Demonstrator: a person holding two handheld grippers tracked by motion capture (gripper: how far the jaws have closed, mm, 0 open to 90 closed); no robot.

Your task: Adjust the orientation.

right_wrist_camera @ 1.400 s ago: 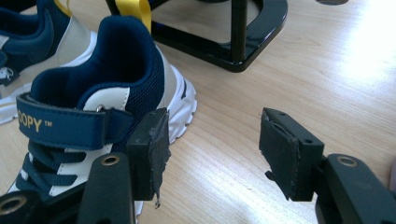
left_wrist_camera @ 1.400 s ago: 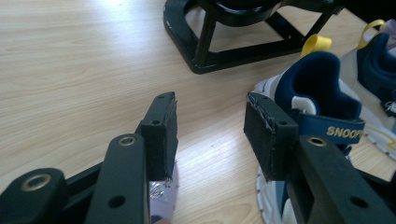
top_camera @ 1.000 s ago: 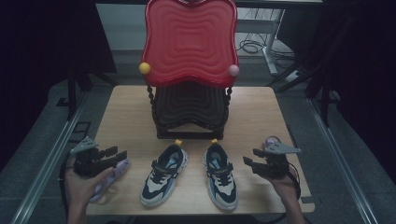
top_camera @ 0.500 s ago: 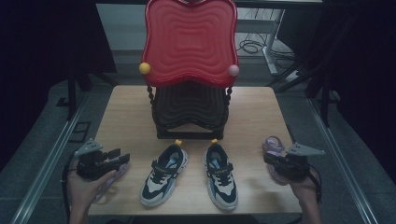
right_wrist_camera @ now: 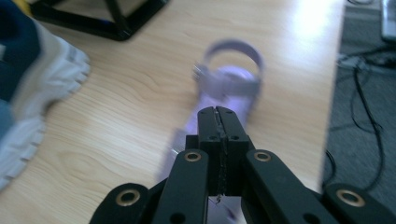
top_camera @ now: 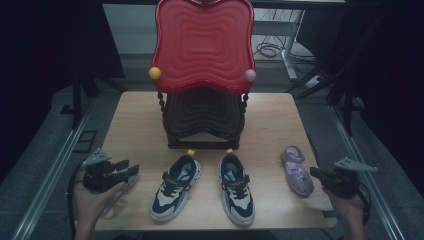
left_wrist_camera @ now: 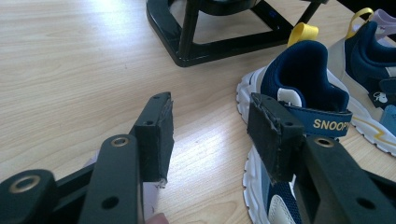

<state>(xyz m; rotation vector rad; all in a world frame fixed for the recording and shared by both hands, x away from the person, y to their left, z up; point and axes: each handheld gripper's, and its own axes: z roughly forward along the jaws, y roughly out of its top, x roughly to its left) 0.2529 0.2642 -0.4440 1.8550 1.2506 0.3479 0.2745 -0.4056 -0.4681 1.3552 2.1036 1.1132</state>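
The purple sandal (top_camera: 297,171) lies near the table's (top_camera: 280,120) right edge, right of the sneakers (top_camera: 237,187); likely light, soft and flexible. Grip the heel strap or a side wall. The right gripper (right_wrist_camera: 217,112), fully closed and empty, sits at its toe. The left gripper (left_wrist_camera: 210,126) stands wide, empty.

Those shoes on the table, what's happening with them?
A person holds a tool in each hand at a wooden table. The right tool, jaws just closed with nothing visibly between them, sits beside a purple sandal. The left tool is open beside a pair of sneakers.
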